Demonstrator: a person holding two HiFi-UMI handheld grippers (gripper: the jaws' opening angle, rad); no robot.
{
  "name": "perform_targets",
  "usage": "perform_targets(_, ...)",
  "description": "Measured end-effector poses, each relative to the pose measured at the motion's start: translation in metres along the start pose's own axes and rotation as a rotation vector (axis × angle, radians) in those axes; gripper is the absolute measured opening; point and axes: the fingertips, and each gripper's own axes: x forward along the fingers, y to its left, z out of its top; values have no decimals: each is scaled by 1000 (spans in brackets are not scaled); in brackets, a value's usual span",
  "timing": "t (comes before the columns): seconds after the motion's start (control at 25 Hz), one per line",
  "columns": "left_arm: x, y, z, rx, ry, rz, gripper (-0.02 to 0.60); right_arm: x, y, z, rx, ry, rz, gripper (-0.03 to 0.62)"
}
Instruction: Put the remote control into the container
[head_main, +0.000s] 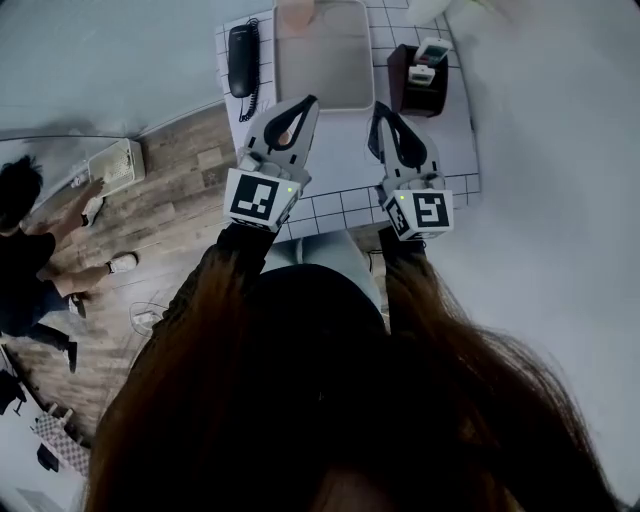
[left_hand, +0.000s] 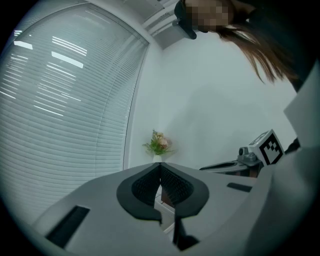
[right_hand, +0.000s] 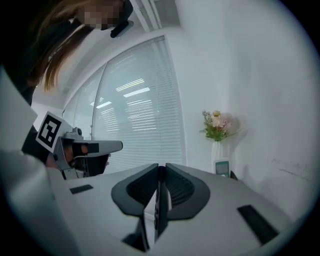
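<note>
Both are up and level here, side by side over the near edge of the bench (head_main: 455, 150). The left hand-held gripper (head_main: 306, 101) is clenched, tips meeting, nothing in it. The right hand-held gripper (head_main: 381, 108) is the same, tips together and empty. My read is that it's just a carry pose between steps, since neither is aimed down at anything.

As for the remote: two pale remotes (head_main: 431, 50) stand upright in the dark box (head_main: 400, 88) at the far right of the bench. I'd guess that box is the container and those two are already in. A black handset (head_main: 242, 60) lies flat at the far left, and I can't tell if it's another remote or a phone. If it's a remote, it's the one left to go.

A big pale tray (head_main: 322, 70) sits between the handset and the box. A straight slide across looks blocked, so it'd need a lift over. A vase of flowers (right_hand: 218, 127) stands near the box by the wall and looks easy to bump. There are blinds (right_hand: 135, 125) behind. Off the bench, another person (head_main: 25, 250) is on the wood floor (head_main: 190, 210), well apart from everything.
</note>
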Motion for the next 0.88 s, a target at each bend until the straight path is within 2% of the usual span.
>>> perform_targets(0.2, 27, -15, 0, -6, -4, -34, 8, -6, -24, 13, -10, -28, -27, 55)
perform_targets(0.64, 82, -48, -5, -36, 2, -101, 8, -17, -79, 15, -12, -35, -95, 54)
perform_targets(0.88, 105, -54, -15, -29, 17, -114, 8, -14, -101, 22, -14, -53, -106, 54)
